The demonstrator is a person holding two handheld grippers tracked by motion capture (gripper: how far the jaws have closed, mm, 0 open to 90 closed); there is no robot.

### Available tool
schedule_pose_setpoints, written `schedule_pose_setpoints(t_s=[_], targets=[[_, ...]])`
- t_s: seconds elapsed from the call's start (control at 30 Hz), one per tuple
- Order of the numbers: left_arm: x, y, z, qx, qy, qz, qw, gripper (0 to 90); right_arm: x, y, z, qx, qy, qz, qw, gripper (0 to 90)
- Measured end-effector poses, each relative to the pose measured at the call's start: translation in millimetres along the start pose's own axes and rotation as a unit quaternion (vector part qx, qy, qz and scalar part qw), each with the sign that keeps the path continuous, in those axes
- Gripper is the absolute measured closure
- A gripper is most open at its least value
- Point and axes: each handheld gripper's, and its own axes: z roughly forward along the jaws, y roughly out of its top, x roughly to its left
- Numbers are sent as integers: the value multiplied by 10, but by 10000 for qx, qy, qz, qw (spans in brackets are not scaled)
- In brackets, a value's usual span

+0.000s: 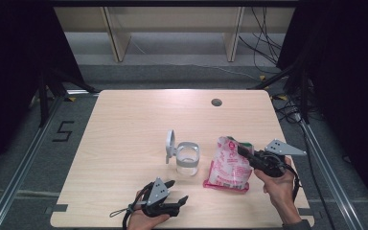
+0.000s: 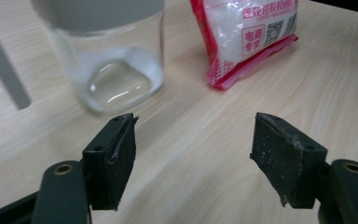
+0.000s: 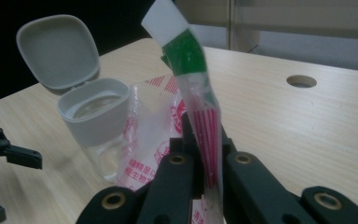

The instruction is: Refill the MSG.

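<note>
Right gripper (image 3: 200,172) pinching bag (image 1: 230,165) top | left gripper (image 1: 177,191) agape, low

Looked down on a pale wooden table (image 1: 124,124) with a round hole (image 1: 216,102) near its far edge, right of centre. Noted a black "5" mark (image 1: 63,131) on the grey floor (image 1: 43,182) at left, tangled cables (image 1: 268,48) at far right, and wooden legs (image 1: 117,38) beyond the table.
</note>
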Motion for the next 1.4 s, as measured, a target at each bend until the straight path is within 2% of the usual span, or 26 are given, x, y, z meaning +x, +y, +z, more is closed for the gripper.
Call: schedule_pose_setpoints(t_s=[0.03,0.07,0.17,0.23,0.3,0.33,0.37,0.43,0.47,0.63,0.67,0.73,0.8,0.83,0.9,1.0,1.03,1.07,1.13,1.17,1.2,1.23,1.3,1.33,1.37,1.4], targets=[[-29,19,20,-39,-20,-38,10000,300,24,27,-5,-20,27,-85,10000,900],[-46,48,29,22,-10,43,10000,300,61,38,-4,-64,36,40,10000,900],[-91,127,67,20,-1,48,10000,300,112,119,-25,-124,68,-107,9998,900],[-113,193,96,125,61,186,9997,300,141,181,-27,-201,128,-244,9994,900],[-151,234,140,82,34,129,9999,300,188,235,-29,-184,158,-192,9995,900],[-166,258,161,140,35,169,9998,300,180,263,-12,-236,62,-412,9989,900],[-179,276,184,206,-7,268,9994,300,195,277,11,-197,153,-389,9989,900],[-209,295,230,226,-7,404,9989,300,215,297,11,-77,70,-308,9995,900],[-221,299,254,182,-6,316,9993,300,218,312,26,-126,131,-312,9993,900],[-215,339,322,325,-4,447,9985,301,229,376,21,-172,105,-315,9993,900],[-233,348,343,243,17,409,9989,302,210,394,14,-202,67,-384,9990,900],[-252,389,376,216,-10,428,9988,302,210,439,-15,-227,73,-294,9993,900],[-267,430,417,208,-8,504,9985,303,207,509,-57,-205,-13,-381,9991,900],[-275,452,436,227,-18,499,9985,302,185,554,-71,-264,-12,-528,9983,900],[-313,487,498,161,-68,516,9985,302,204,636,-136,-247,-72,-470,9986,900],[-366,558,591,315,-147,624,9974,299,196,738,-200,-284,62,-545,9981,900],[-392,575,631,292,-174,550,9979,297,203,766,-239,-318,110,-409,9986,900],[-405,595,660,276,-95,571,9979,294,194,802,-272,-375,97,-483,9981,900],[-440,636,719,273,-158,541,9980,294,227,863,-350,-344,118,-462,9983,900],[-466,653,747,240,-143,535,9982,294,220,898,-374,-390,130,-640,9971,900],[-474,670,769,234,-34,630,9977,294,260,917,-399,-363,195,-522,9978,900],[-491,684,802,133,5,537,9985,296,265,943,-420,-377,191,-627,9971,900],[-489,713,875,87,124,483,9987,302,310,966,-443,-394,307,-599,9970,900],[-500,720,920,73,73,464,9989,311,334,971,-455,-390,258,-662,9967,900],[-510,724,936,99,97,553,9984,336,361,966,-454,-383,354,-700,9962,900],[-529,725,965,73,103,596,9981,360,367,965,-454,-412,314,-832,9952,900]])
